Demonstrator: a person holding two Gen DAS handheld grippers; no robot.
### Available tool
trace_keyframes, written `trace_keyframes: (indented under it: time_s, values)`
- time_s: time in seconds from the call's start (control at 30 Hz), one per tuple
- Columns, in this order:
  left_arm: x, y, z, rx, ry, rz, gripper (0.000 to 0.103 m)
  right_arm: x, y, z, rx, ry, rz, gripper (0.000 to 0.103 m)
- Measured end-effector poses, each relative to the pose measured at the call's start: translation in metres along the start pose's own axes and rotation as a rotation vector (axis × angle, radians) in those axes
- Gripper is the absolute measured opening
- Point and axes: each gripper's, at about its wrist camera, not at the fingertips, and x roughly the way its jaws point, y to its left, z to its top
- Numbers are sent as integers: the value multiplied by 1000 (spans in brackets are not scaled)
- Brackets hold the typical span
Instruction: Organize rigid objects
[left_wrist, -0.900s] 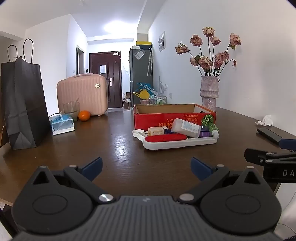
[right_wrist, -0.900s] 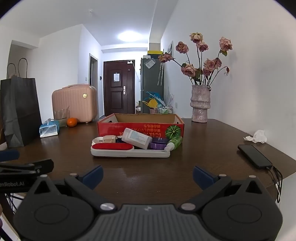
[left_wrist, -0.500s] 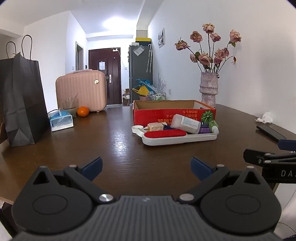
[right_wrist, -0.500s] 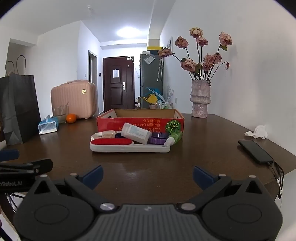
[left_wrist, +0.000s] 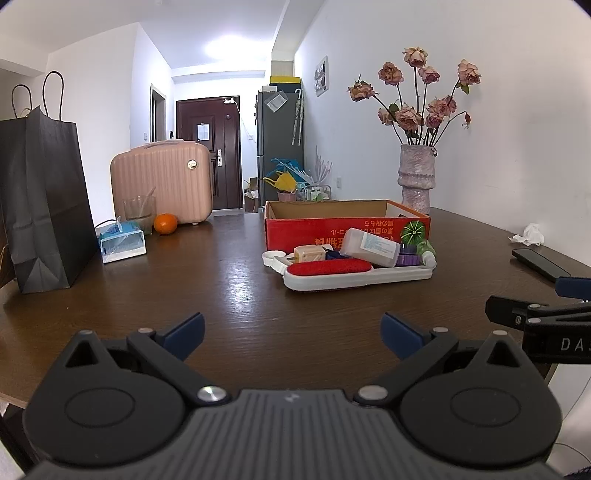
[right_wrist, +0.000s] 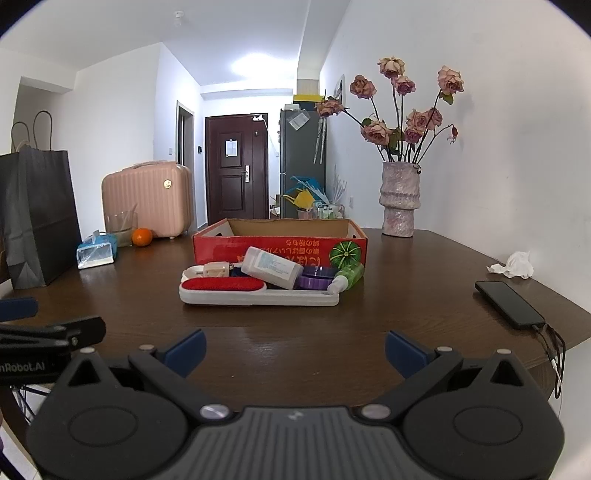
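Observation:
A white tray-like lint brush with a red pad lies on the dark wooden table in front of an open red cardboard box. Behind the brush sit a beige block, a white bottle, a purple round item and a green bottle. My left gripper and right gripper both stand open and empty near the table's front edge, well short of the pile.
At the left stand a black paper bag, a tissue pack, a glass, an orange and a pink suitcase. A vase of dried roses, a crumpled tissue and a cabled phone lie at the right.
Both views tilted up, then back down slightly; the grippers stayed open and nothing on the table moved.

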Motion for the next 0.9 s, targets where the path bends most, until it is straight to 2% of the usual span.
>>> trace_keyframes:
  time_s: [0.9]
  values:
    - [-1, -1, 4, 1, 1, 0, 103, 1, 0, 0, 2, 1, -2, 103]
